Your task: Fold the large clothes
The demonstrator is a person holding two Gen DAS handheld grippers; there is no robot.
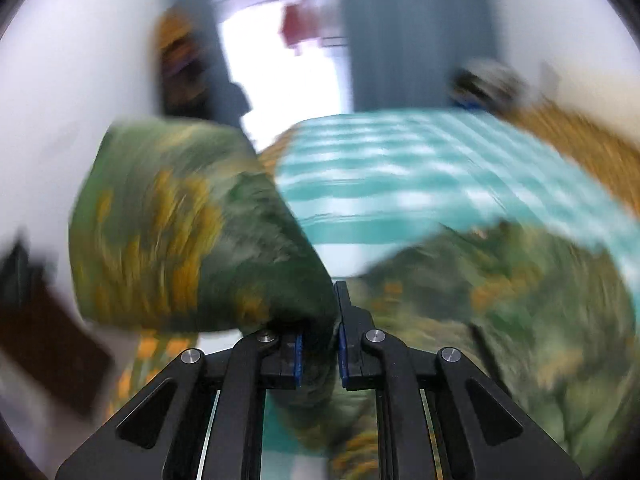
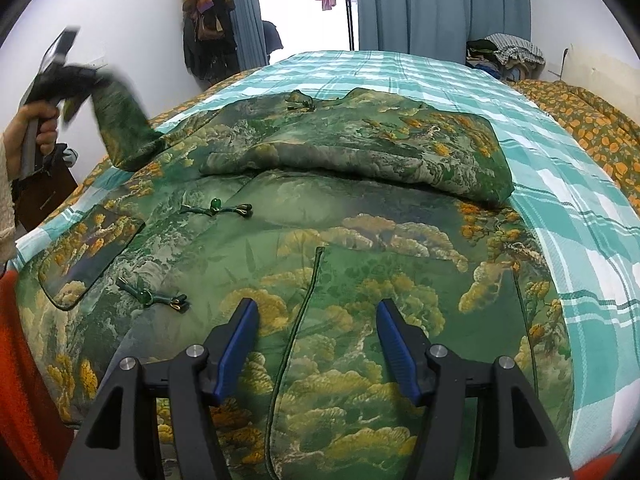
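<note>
A large green jacket (image 2: 320, 240) with a yellow tree pattern and knot buttons lies spread on the teal checked bed sheet (image 2: 560, 184). Its right sleeve is folded across the chest. My left gripper (image 1: 320, 320) is shut on the left sleeve (image 1: 192, 232), and the cloth bunches between its blue pads. In the right wrist view that left gripper (image 2: 60, 76), held by a hand (image 2: 36, 136), lifts the sleeve (image 2: 120, 128) off the bed at the far left. My right gripper (image 2: 316, 312) hovers open over the jacket's lower front, with nothing between its fingers.
An orange floral blanket (image 2: 580, 120) covers the bed's right side. A pile of clothes (image 2: 504, 56) sits at the far right corner. Garments (image 2: 206, 20) hang on the wall by the blue curtains (image 2: 420, 0). Red-orange cloth (image 2: 20, 340) lies at the near left.
</note>
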